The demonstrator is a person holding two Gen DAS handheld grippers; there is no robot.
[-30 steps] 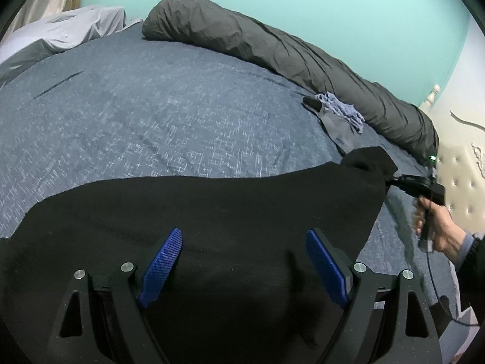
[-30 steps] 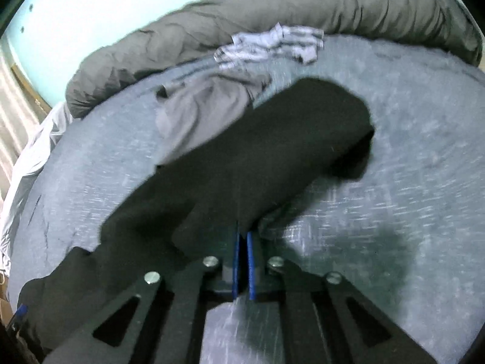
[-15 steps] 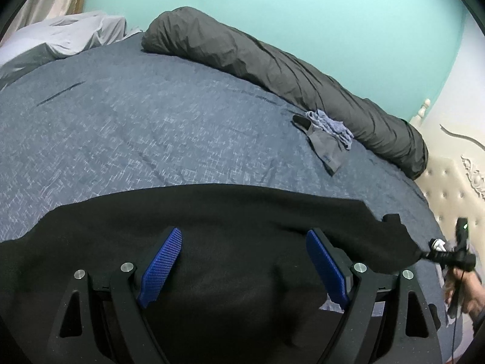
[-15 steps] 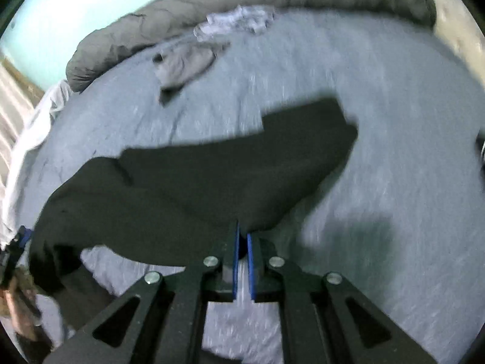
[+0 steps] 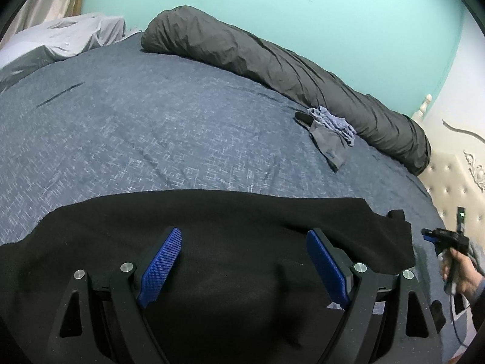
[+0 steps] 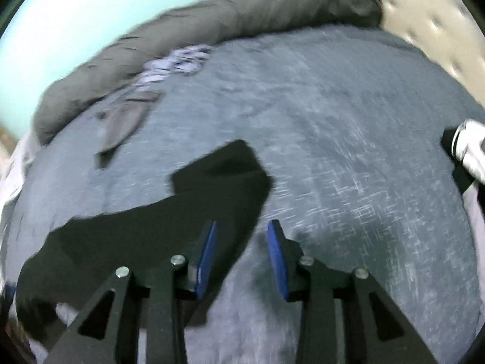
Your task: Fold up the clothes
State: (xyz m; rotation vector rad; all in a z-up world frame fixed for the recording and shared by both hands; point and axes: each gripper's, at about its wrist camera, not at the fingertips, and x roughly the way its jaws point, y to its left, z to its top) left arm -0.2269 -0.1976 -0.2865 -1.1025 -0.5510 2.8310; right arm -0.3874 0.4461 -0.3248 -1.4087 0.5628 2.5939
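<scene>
A black garment [image 5: 230, 221] lies spread flat across the near part of the blue bedspread [image 5: 151, 127]. My left gripper [image 5: 244, 232] hovers over its middle, open, with only cloth seen beneath the blue pads [image 5: 160, 261]. At the garment's right end, my right gripper [image 5: 436, 236] is held in a hand [image 5: 460, 276], just clear of the cloth. In the blurred right wrist view, the right gripper [image 6: 242, 224] is open. The black garment [image 6: 197, 206] lies under and to the left of its left finger, with a folded corner pointing away.
A long rolled grey duvet [image 5: 288, 63] runs along the far side of the bed against the teal wall. A small pile of grey and lilac clothes [image 5: 330, 133] lies beside it. A tufted headboard [image 5: 454, 182] stands at the right, pale sheets [image 5: 60, 36] at far left.
The right gripper pulled the garment's end towards the near edge, then opened and let it go; the cloth now lies flat. The left gripper stayed open.
</scene>
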